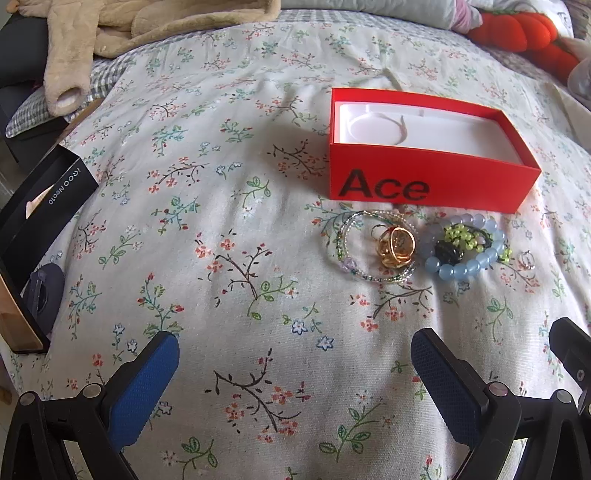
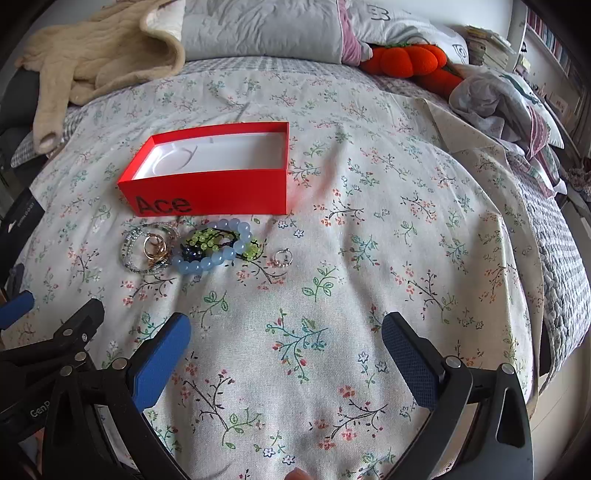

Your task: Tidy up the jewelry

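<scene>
An open red "Ace" box with a white insert sits on the floral bedspread. In front of it lies a jewelry pile: a clear beaded bracelet, gold rings, a blue bead bracelet, green and black beads, and a small silver ring. My left gripper is open and empty, below and left of the pile. My right gripper is open and empty, below and right of it.
A black phone box lies at the bed's left edge. A beige fleece garment, pillows and an orange plush lie at the far end. Crumpled fabric lies at the right. The left gripper's body shows in the right wrist view.
</scene>
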### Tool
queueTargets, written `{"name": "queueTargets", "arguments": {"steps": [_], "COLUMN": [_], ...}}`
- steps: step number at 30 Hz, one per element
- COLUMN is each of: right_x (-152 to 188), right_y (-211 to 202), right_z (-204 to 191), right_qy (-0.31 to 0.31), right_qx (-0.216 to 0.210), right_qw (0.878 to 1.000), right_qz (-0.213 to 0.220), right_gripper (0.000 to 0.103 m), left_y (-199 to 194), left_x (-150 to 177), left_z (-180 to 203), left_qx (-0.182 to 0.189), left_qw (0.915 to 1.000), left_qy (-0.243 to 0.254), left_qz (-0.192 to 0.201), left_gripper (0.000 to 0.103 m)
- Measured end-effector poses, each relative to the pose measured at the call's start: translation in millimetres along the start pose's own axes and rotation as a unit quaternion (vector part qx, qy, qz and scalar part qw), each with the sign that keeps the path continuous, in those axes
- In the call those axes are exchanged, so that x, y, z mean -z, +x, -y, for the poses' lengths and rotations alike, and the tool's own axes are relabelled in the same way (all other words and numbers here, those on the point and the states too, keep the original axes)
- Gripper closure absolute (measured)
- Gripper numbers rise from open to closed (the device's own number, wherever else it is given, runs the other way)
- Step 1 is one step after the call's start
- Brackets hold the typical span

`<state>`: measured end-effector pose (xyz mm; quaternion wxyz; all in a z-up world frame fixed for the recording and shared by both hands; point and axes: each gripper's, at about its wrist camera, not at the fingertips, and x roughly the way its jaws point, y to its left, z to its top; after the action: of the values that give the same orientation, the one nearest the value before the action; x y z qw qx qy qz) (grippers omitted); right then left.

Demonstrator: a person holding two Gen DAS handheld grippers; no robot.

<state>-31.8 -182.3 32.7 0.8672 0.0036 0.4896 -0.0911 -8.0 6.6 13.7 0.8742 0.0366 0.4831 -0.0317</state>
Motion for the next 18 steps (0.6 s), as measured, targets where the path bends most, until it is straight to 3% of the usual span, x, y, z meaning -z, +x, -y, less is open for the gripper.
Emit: {"name": "queueTargets", "arguments": {"steps": [18], "right_x": [0.3], "right_y": [-2.7], "right_z": [-1.5], "right_qy": [0.003], "right_qx": [0.004], "right_qw": [1.000], "right_qz": [0.004], "right_gripper": [0.000], "left_y": [-1.7], "left_x": [-1.1], "left_z": [-9.2], "left_qx": [-0.003], "left_qw": [1.0000], "left_qy": [-0.003], "left_qz": [0.006], "left_gripper": [0.000]}}
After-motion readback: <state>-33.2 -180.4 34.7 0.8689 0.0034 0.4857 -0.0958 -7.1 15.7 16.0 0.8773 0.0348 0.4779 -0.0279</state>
